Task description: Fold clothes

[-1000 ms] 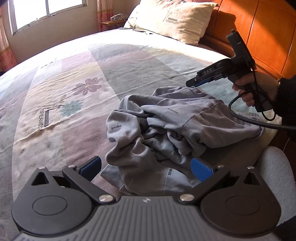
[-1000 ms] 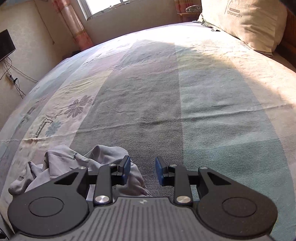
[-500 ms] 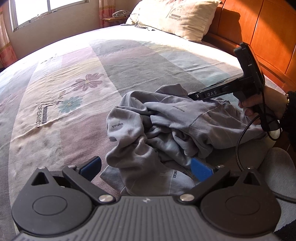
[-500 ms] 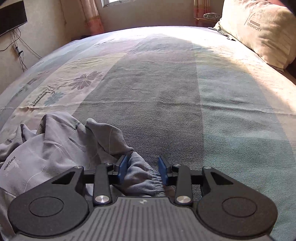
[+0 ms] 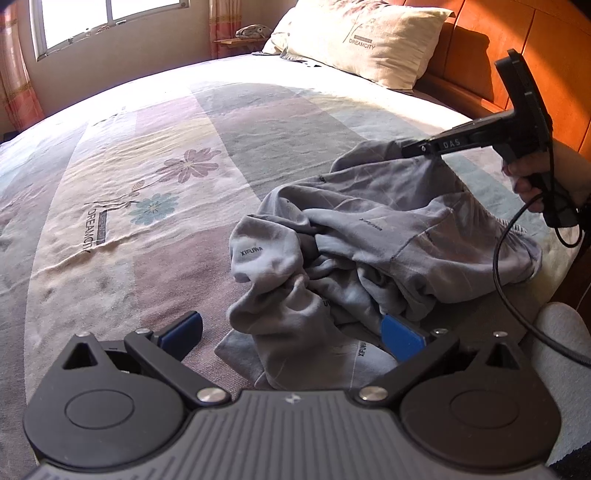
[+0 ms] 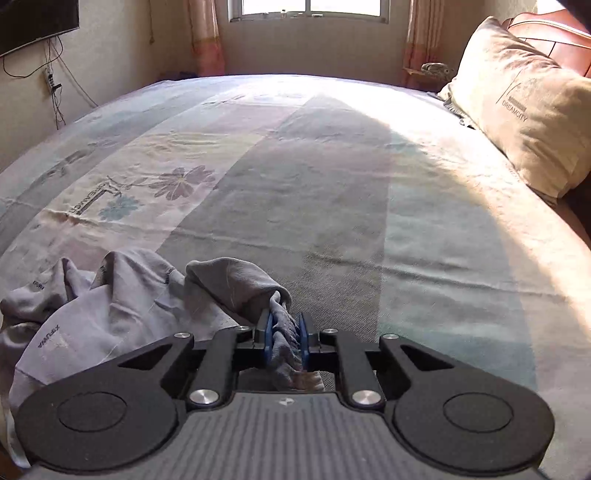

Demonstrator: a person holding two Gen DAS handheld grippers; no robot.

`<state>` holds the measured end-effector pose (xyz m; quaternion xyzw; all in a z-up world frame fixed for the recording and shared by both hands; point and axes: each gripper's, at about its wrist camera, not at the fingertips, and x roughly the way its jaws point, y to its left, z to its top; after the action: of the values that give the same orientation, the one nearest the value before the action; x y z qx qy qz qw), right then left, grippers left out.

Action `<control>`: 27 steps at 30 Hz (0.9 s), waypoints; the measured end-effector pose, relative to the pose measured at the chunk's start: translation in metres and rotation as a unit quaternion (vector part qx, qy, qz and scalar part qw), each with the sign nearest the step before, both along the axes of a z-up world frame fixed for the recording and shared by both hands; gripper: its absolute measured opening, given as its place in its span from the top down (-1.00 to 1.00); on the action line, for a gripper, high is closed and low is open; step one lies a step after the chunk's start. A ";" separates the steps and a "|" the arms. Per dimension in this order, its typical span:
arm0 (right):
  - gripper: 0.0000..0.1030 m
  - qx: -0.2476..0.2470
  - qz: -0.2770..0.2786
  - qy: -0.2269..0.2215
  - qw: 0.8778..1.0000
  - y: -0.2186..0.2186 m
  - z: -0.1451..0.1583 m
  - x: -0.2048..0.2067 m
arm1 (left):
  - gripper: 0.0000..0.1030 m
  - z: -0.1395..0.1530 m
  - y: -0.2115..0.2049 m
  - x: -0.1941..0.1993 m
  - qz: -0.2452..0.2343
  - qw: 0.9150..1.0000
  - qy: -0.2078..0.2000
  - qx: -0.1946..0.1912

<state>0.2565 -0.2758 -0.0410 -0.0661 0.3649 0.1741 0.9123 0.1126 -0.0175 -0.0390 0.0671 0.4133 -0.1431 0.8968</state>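
grey garment [image 5: 373, 236] lies crumpled near your edge of the bed [image 5: 147, 155], your right claw [image 6: 286, 334] pinching a bunched hem while your left claw [image 5: 291, 332] gapes over it, so lifting now risks dragging the tangled heap or slipping off the thin wad.

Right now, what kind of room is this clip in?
Very likely a home bedroom: a made bed with a flowered cover, a pillow against a wooden headboard, and a curtained window.
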 end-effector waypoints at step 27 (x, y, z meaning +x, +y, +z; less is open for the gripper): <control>-0.04 0.132 -0.227 0.064 0.963 -0.114 -0.021 -0.121 | -0.99 -0.010 -0.015 -0.010 -0.016 0.999 0.009 -0.028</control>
<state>0.1355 -0.3894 -0.0623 0.1506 0.4021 0.0129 0.9030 0.1030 -0.0320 -0.0486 0.0471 0.4161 -0.1696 0.8921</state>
